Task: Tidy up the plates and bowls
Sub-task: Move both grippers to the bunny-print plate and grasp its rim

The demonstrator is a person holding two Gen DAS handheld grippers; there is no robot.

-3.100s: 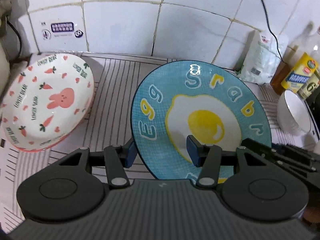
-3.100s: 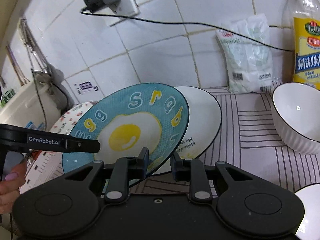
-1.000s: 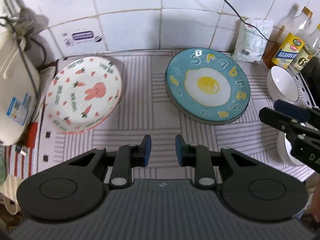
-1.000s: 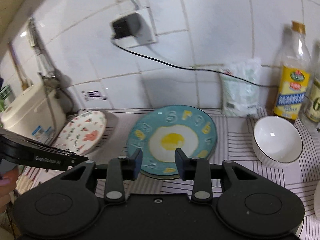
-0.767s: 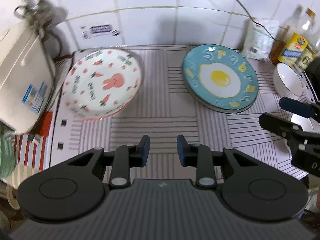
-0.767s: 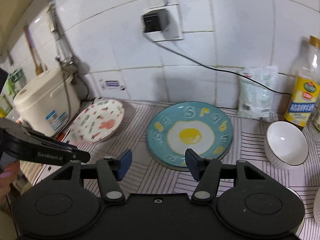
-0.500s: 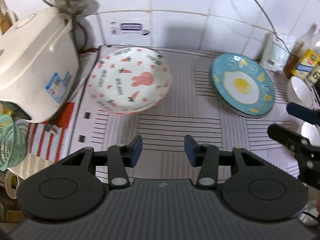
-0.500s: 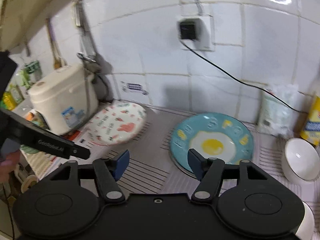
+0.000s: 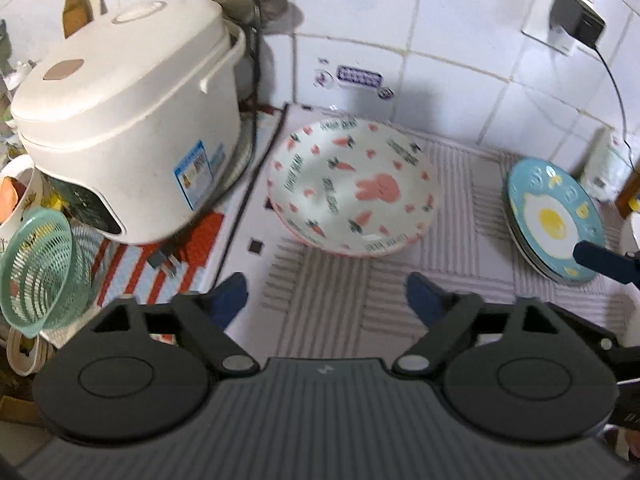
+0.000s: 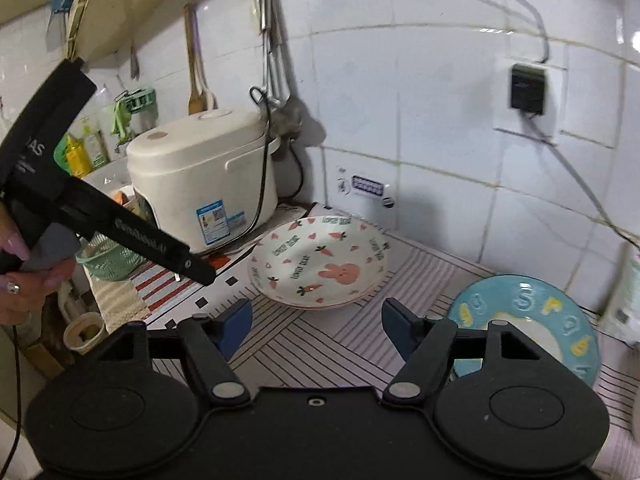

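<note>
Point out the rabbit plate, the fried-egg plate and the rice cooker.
rabbit plate point(image 9: 352, 196), left wrist view, patterned inner face.
fried-egg plate point(image 9: 554, 220), left wrist view, yellow yolk.
rice cooker point(image 10: 200, 184), right wrist view, front wall.

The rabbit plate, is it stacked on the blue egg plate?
No, the rabbit plate lies apart on the mat, left of the egg plate.

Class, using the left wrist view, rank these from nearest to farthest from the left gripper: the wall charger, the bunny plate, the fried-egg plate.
1. Bunny plate: straight ahead of the left gripper, whose jaws are opening with nothing between them.
2. Fried-egg plate: off to the right, on the striped mat.
3. Wall charger: high on the tiled wall, upper right.
</note>
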